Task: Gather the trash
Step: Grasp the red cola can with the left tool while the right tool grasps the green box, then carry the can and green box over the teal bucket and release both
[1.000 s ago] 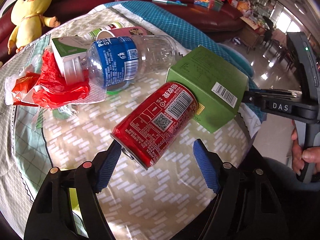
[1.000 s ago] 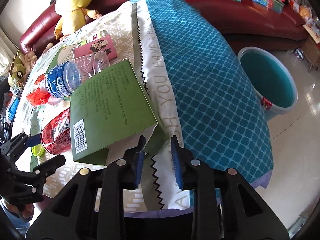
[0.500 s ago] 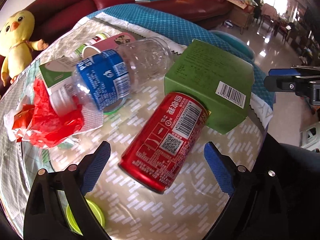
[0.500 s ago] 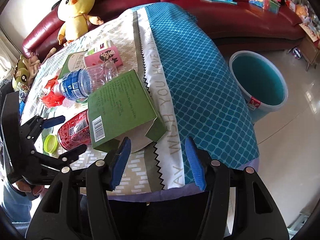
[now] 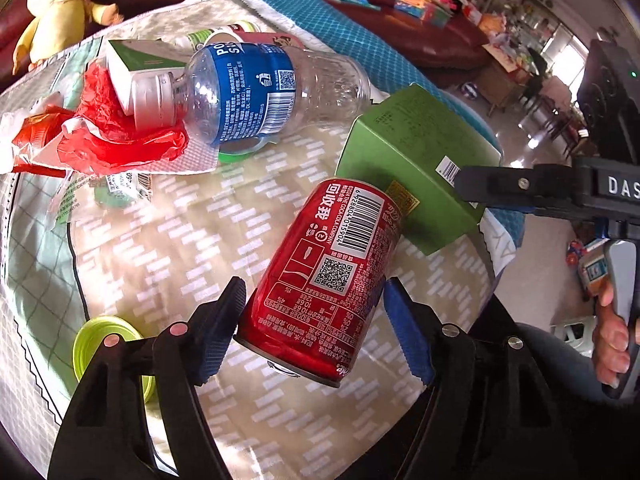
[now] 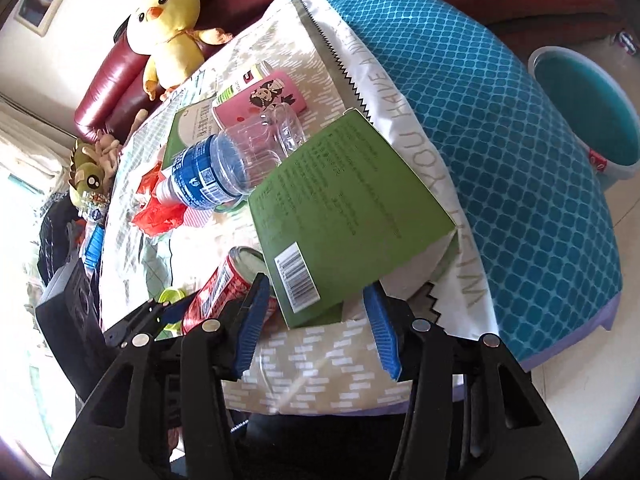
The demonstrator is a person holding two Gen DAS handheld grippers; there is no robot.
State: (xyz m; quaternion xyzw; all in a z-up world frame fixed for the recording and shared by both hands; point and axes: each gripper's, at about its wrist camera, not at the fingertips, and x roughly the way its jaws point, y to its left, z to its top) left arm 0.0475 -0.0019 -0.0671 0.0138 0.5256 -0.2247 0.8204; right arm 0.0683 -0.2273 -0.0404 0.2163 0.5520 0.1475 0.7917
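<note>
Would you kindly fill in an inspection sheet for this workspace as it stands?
Surface: patterned tablecloth, cluttered.
Job's things: red can, green box, plastic bottle, red wrapper, lime lid.
Clutter: yellow plush chick.
Grippers: left gripper jaws have just been closing around the can, contact unclear; right gripper jaws have just been closing, open astride the box corner.
Cables: nothing seen.
Surroundings: red sofa, teal bin on floor.

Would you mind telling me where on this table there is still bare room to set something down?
Bare cloth lies in front of the red can, between the lime lid and the table's near edge, and on the blue cloth beside the green box. It is crowded around the plastic bottle, red wrapper and pink cup.
</note>
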